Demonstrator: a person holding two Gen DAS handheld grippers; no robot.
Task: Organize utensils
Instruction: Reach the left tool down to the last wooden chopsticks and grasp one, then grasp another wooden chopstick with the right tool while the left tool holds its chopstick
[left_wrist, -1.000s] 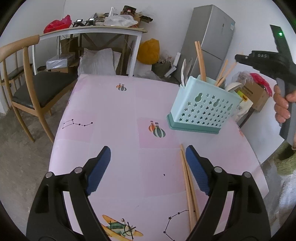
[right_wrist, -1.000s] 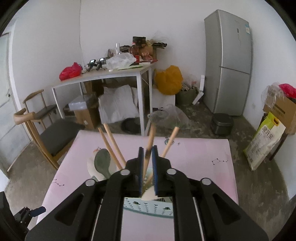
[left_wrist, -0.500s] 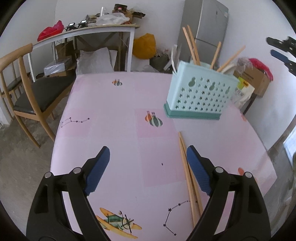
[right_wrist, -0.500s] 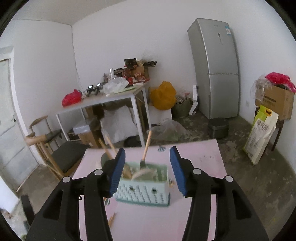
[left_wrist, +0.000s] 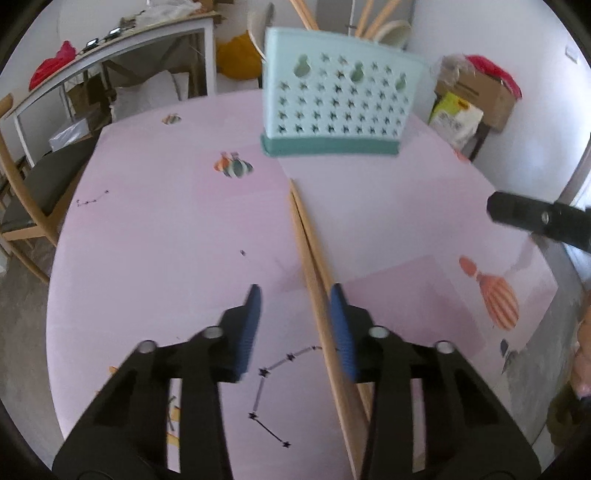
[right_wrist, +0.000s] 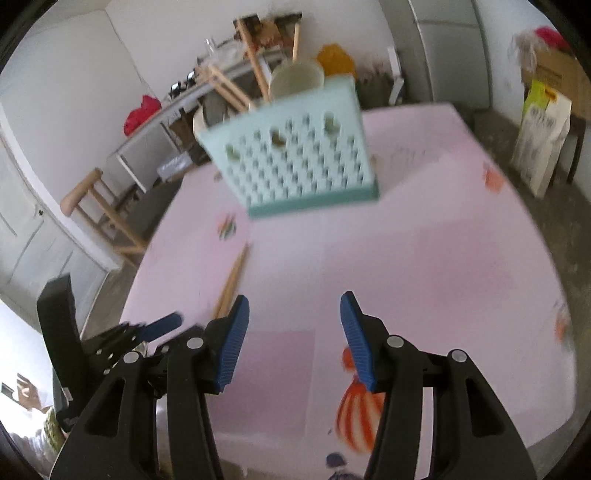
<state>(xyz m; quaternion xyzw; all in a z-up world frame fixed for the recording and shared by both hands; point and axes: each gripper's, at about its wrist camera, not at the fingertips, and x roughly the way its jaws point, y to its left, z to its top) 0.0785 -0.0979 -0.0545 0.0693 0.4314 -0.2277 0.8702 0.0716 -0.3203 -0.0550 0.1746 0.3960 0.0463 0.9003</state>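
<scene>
the left tongs are closing around the chopsticks at centre frame, pads not yet pressing. the right tongs stand open, empty, over the pink table.

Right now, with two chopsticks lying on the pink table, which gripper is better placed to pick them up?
Left. The left gripper is closing with the chopsticks between its fingers, near the right pad. The right gripper is open over bare table, chopsticks off to its left.

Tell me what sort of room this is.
Probably a lived-in kitchen or dining room used partly for storage: a utensil basket stands on the pink table, a fridge stands against the far wall, and a cluttered side table stands behind.
</scene>
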